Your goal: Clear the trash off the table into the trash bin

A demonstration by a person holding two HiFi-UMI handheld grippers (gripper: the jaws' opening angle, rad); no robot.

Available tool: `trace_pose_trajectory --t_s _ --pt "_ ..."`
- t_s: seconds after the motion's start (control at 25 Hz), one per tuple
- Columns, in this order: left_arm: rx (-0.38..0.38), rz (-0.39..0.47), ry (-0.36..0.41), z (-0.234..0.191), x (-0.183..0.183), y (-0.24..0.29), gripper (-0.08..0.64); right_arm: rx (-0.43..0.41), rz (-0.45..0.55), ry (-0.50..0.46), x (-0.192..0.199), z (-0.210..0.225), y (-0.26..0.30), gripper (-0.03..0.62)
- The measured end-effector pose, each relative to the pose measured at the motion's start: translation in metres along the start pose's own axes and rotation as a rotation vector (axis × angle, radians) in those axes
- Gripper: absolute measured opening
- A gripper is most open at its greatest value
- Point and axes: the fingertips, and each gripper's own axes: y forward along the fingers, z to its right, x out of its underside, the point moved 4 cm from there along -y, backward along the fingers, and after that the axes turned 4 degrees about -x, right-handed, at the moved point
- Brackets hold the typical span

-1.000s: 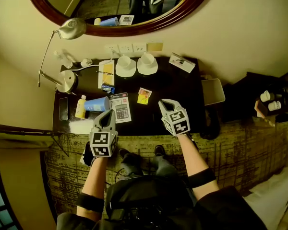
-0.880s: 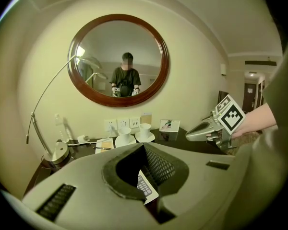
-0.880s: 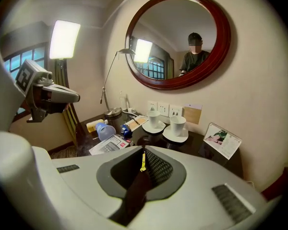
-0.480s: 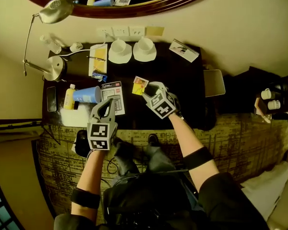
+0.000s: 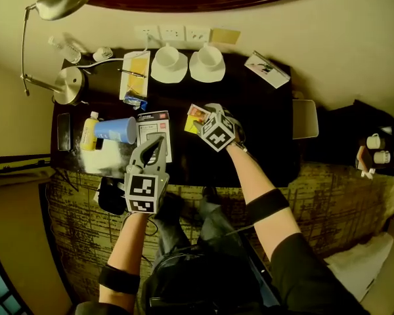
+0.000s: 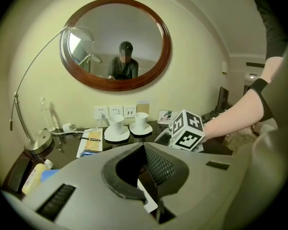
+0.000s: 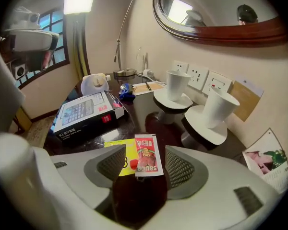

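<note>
Grey mesh pads point(image 7: 110, 164) of the right gripper point(image 7: 145, 169) stand apart, having just been opening. A red sachet point(image 7: 147, 161) lies flat on the dark table point(image 5: 262, 136) between them, and neither pad touches it. Its white lettering sits upside down, and I cannot read it for sure. Partly under the sachet's left edge lies a yellow packet point(image 7: 125, 157) with no legible print. Further out, a black calculator box point(image 7: 84, 114) carries a picture of the keys, a red label and a line of white print too small to read. 2 white cups point(image 7: 177, 86) on saucers stand near the wall sockets. The left gripper point(image 6: 145, 174), jaws together, hangs over the near end of that box.
</note>
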Motion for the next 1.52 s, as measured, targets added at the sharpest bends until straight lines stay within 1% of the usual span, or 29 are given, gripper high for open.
trace_pose_trajectory --t_s 0.16,0.24,0.28,0.4,0.44,0.56,0.72,0.84,0.92,1.04,1.16,1.36,1.52 --pt "-0.017 -0.012 -0.021 -0.002 0.010 0.003 0.000 -0.023 -0.035 0.003 0.005 -0.001 0.016 0.251" --pt "-0.025 -0.014 -0.027 -0.003 0.014 0.001 0.000 -0.032 -0.040 0.019 0.007 -0.002 0.019 0.234" --pt "-0.028 -0.015 -0.028 -0.003 0.015 0.000 0.001 -0.036 -0.038 0.034 0.007 -0.001 0.020 0.217" --pt "-0.035 -0.021 -0.032 -0.002 0.017 -0.004 0.001 -0.025 -0.032 0.085 0.010 0.000 0.021 0.117" --pt "-0.037 -0.024 -0.033 -0.002 0.018 -0.005 0.001 -0.022 -0.031 0.097 0.011 0.000 0.021 0.093" --pt "-0.043 -0.028 -0.031 -0.002 0.018 -0.008 0.001 0.000 -0.013 0.106 0.006 0.003 0.016 0.072" --pt "-0.053 -0.030 -0.046 -0.003 0.019 -0.012 0.001 -0.003 0.003 0.126 0.006 0.001 0.012 0.031" --pt "-0.060 -0.029 -0.051 -0.002 0.017 -0.015 0.001 0.021 0.024 0.139 0.003 0.004 0.002 0.026" --pt "-0.064 -0.029 -0.049 -0.002 0.016 -0.018 0.001 0.034 0.040 0.165 -0.001 0.005 -0.008 0.025" --pt "-0.072 -0.030 -0.054 -0.004 0.014 -0.025 0.001 0.051 0.097 0.196 -0.015 0.004 -0.032 0.025" --pt "-0.075 -0.022 -0.059 -0.004 0.005 -0.032 0.001 0.079 0.182 0.222 -0.034 0.001 -0.071 0.025" --pt "-0.063 0.024 -0.069 -0.006 -0.021 -0.040 0.001 0.102 0.392 0.283 -0.057 -0.015 -0.143 0.026" --pt "-0.077 0.071 -0.069 -0.010 -0.046 -0.043 0.001 0.133 0.531 0.324 -0.063 -0.031 -0.203 0.026"
